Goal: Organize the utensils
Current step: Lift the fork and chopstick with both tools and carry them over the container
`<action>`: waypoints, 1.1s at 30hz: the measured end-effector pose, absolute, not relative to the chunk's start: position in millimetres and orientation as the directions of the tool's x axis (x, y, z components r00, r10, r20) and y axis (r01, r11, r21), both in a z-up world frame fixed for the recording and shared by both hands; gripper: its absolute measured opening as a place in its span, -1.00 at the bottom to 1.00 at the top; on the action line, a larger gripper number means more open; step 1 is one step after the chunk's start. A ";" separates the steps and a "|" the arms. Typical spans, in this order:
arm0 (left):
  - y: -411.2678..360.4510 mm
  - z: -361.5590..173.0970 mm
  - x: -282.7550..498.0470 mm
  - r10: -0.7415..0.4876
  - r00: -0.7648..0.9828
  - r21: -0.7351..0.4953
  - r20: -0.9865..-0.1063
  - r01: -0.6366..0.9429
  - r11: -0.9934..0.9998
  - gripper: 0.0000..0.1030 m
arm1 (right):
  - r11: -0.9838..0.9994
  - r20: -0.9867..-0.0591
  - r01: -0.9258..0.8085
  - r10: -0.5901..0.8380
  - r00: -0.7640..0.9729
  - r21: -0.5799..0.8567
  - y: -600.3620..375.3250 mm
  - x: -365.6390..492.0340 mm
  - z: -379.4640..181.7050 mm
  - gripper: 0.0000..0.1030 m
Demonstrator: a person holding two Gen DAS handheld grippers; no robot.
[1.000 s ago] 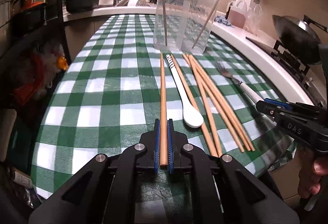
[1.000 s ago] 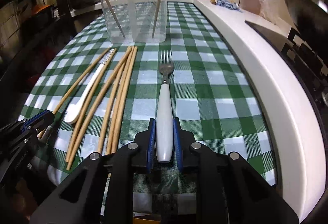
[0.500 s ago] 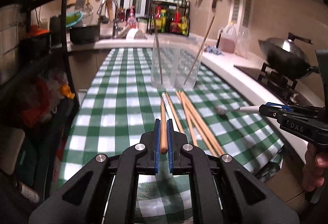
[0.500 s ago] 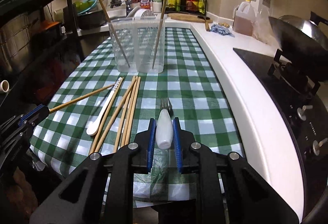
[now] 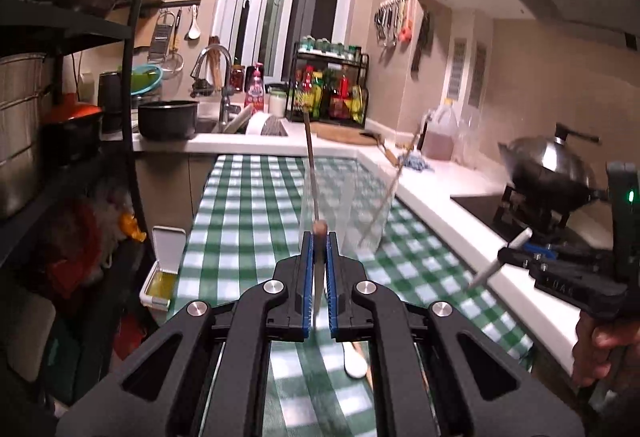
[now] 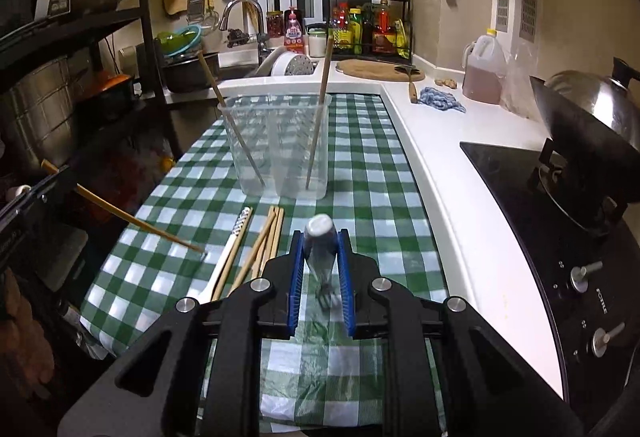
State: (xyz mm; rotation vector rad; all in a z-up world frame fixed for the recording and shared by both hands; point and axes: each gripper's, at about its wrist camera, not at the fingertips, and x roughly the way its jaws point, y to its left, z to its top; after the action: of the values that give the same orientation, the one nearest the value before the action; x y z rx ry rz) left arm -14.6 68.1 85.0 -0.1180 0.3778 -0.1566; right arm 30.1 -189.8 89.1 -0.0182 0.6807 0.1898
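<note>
Left gripper [image 5: 319, 237]: jaws clamped on one chopstick [image 6: 140, 223], lifted clear of the green-checked cloth [image 6: 360, 197]; from its own camera the stick shows end-on between the blue pads [image 5: 307, 285]. In the right view that stick slants down, tip near the cloth.

Ahead of both grippers: clear holder [image 6: 280, 149], upright on the cloth, two compartments, one chopstick leaning in each.

Below the left gripper: white spoon [image 6: 226, 261] flat on the cloth, loose chopsticks [image 6: 268, 241] just to its right, beside the right gripper.

Right gripper [image 6: 320, 233]: jaws clamped on the fork [image 6: 320, 253]'s white handle, handle end towards the holder, tines blurred, hanging back under the gripper, off the cloth.

Right of that gripper: white counter [image 6: 460, 197], then black hob [image 6: 540, 217] with a wok [image 6: 592, 125].
</note>
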 end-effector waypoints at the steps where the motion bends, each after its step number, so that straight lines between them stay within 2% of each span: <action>1: 70.1 90.7 -9.6 -0.176 0.918 -0.146 -0.356 0.131 0.980 -0.89 | 0.982 -0.623 -0.183 0.172 0.763 0.048 -189.6 34.0 92.5 -0.68; 17: 81.6 168.4 58.4 -0.247 0.881 -0.199 -0.402 0.179 0.963 -0.89 | 0.966 -0.559 -0.243 0.249 0.791 0.087 -182.0 84.4 159.9 -0.69; 27: 68.1 242.5 113.9 -0.294 0.914 -0.177 -0.279 0.252 0.952 -0.89 | 0.954 -0.407 -0.287 0.298 0.863 0.089 -164.0 145.5 250.4 -0.70; 29: 64.3 242.6 129.1 -0.292 0.916 -0.172 -0.276 0.252 0.952 -0.89 | 0.951 -0.385 -0.292 0.309 0.870 0.105 -161.7 158.9 257.9 -0.71; 33: 59.5 216.5 166.8 -0.297 0.895 -0.199 -0.332 0.241 0.950 -0.89 | 0.949 -0.378 -0.299 0.314 0.871 0.101 -149.5 190.2 248.2 -0.71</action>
State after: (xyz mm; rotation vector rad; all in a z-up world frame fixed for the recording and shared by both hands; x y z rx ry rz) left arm 166.8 59.5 216.5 -0.1548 0.3678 -0.2800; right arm 190.2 -149.5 248.2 0.0397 0.4017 0.3207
